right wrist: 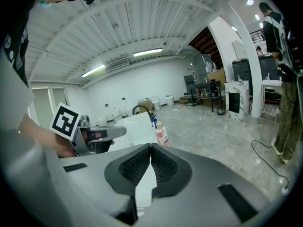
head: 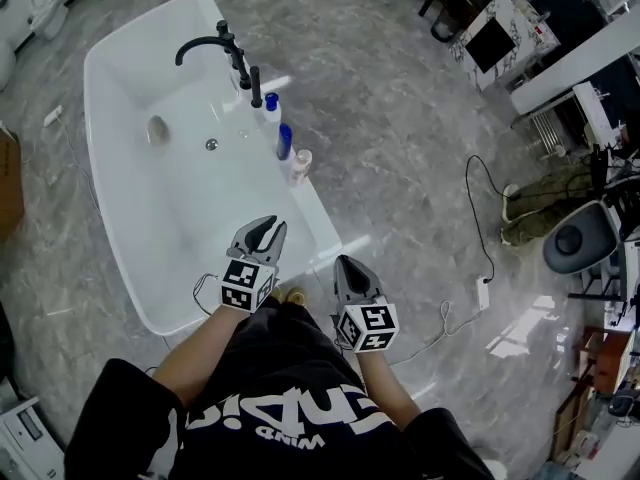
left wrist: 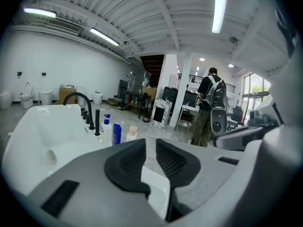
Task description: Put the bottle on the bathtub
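- Left gripper (head: 266, 228) (left wrist: 150, 146) had its jaws a little apart with nothing in the gap. It was hanging just over the near end of the bathtub (head: 318, 218).
- Right gripper (head: 347, 265) (right wrist: 150, 149) was closed up, pad tips touching, and empty too. It sat just off the tub's outer edge, over the grey marble floor (head: 400, 118).
- The two grippers were near each other, side by side in front of the person's chest.
- There were three bottles, all upright in a row on the tub's right-hand rim: a white bottle with a blue cap (head: 270, 108) (left wrist: 107, 126), a blue bottle (head: 284, 141) (left wrist: 117, 134) and a pinkish bottle (head: 300, 164) (left wrist: 131, 132) (right wrist: 162, 134). The pinkish one was closest to the grippers but clearly apart from both.
- The black faucet (head: 205, 43) (left wrist: 78, 100) stood on the same rim, just past the white bottle.
- Way off in the left gripper view, a person with a backpack (left wrist: 208, 105) was standing at a desk.
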`<move>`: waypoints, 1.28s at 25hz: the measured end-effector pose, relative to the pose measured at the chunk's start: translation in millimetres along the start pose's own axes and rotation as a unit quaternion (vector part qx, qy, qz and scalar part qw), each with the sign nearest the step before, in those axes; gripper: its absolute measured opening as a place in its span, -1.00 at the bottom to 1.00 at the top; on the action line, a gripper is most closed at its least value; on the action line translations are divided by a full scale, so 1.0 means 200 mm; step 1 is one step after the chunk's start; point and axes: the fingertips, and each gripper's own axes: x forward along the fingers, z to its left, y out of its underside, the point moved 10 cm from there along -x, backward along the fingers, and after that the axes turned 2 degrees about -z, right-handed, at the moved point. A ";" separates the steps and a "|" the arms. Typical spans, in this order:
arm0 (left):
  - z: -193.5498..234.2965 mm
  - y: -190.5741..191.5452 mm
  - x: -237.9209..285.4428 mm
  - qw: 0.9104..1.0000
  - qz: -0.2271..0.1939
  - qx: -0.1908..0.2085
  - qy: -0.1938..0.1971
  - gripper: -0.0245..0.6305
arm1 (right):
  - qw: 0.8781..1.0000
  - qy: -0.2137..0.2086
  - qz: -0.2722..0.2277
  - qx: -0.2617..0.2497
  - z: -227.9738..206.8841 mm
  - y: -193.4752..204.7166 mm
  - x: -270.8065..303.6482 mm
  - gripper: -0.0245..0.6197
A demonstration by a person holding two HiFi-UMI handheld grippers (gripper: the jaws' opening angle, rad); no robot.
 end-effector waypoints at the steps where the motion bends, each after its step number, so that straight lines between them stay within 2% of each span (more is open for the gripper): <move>1: -0.01 -0.03 -0.03 1.000 0.000 0.000 0.001 -0.76 | 1.000 -0.002 -0.005 -0.003 0.02 -0.02 -0.02 -0.85; 5: 0.00 -0.15 -0.11 1.000 0.001 -0.009 0.007 -0.90 | 1.000 0.003 -0.025 -0.003 0.05 -0.10 -0.05 -0.85; 10: -0.03 -0.26 -0.22 1.000 -0.009 -0.008 0.027 -0.90 | 0.999 0.006 -0.039 -0.009 0.08 -0.14 -0.12 -0.85; 16: -0.04 -0.36 -0.39 0.999 -0.022 0.018 0.045 -0.90 | 0.998 0.002 -0.057 -0.028 0.12 -0.25 -0.18 -0.85; 22: -0.03 -0.38 -0.51 0.998 -0.028 0.029 0.047 -0.90 | 0.996 0.006 -0.070 -0.051 0.15 -0.30 -0.21 -0.85; 25: -0.02 -0.37 -0.53 0.998 -0.036 0.038 0.033 -0.90 | 0.996 0.010 -0.075 -0.053 0.14 -0.30 -0.22 -0.85; 32: 0.00 -0.34 -0.53 0.998 -0.054 0.031 0.019 -0.90 | 0.996 0.013 -0.076 -0.054 0.14 -0.28 -0.21 -0.85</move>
